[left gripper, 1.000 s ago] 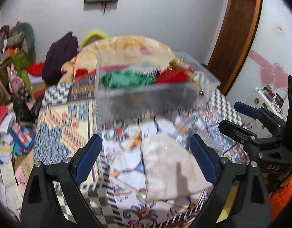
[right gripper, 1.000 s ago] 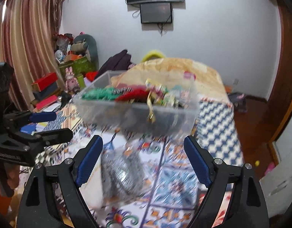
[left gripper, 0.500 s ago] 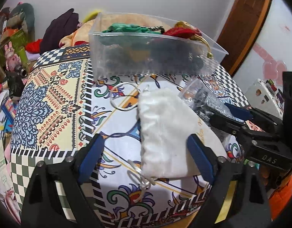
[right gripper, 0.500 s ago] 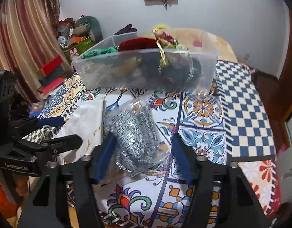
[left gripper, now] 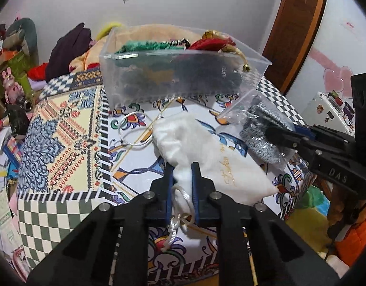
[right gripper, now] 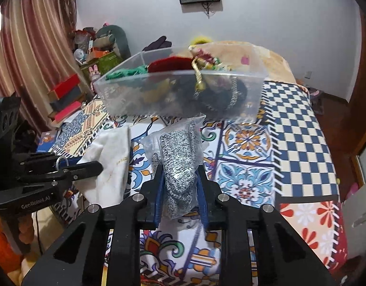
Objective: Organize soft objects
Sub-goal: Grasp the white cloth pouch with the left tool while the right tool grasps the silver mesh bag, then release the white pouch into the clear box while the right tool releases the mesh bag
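My left gripper (left gripper: pixel 182 169) is shut on a white drawstring pouch (left gripper: pixel 206 157) lying on the patterned bedspread; the pouch also shows in the right wrist view (right gripper: pixel 109 162). My right gripper (right gripper: pixel 179 169) is shut on a grey knit item in a clear plastic bag (right gripper: pixel 180 164), seen from the left wrist view (left gripper: pixel 259 133) too. A clear plastic bin (left gripper: pixel 173 81) holding green, red and dark soft items stands just beyond both; it also shows in the right wrist view (right gripper: pixel 183 95).
The bedspread (right gripper: pixel 290 143) covers a bed with an orange blanket heap (left gripper: pixel 144 33) behind the bin. Boxes and toys (right gripper: pixel 68 95) pile up to the left. A wooden door (left gripper: pixel 297 28) stands at the right.
Both grippers dropped toward the bed and closed: the left on the white pouch, the right on the bagged grey knit item. The bin stayed put.
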A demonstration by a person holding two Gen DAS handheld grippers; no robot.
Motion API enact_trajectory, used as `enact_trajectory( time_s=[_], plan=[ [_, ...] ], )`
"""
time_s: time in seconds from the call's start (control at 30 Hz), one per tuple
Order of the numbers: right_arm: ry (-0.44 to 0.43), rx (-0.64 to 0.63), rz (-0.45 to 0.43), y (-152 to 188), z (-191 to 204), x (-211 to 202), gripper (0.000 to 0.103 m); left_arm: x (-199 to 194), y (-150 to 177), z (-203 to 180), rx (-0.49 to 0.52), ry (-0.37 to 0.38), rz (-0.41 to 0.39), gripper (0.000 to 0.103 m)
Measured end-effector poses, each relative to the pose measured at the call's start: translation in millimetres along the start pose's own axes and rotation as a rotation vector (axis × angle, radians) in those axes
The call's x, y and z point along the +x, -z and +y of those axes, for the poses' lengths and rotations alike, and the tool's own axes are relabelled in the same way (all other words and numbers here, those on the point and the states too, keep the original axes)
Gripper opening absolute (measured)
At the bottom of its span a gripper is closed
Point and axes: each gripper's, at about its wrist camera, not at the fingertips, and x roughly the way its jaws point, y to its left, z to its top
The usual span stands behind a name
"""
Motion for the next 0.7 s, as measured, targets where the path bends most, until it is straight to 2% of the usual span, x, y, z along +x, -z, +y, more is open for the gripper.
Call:
enact_trajectory(
  time_s=[0.37, 0.7],
  plan=[
    [0.029, -0.004, -0.127, -18.8, -2.5, -39.4, 0.022, -41.9, -22.4, -6.3, 0.032, -0.013, -0.123, 0.009],
    [0.053, -0.003, -0.265, -52.2, -5.8, -64.0, 0.022, -72.8, -66.6, -10.8, 0.062, -0.024, -0.277, 0.009]
  ],
)
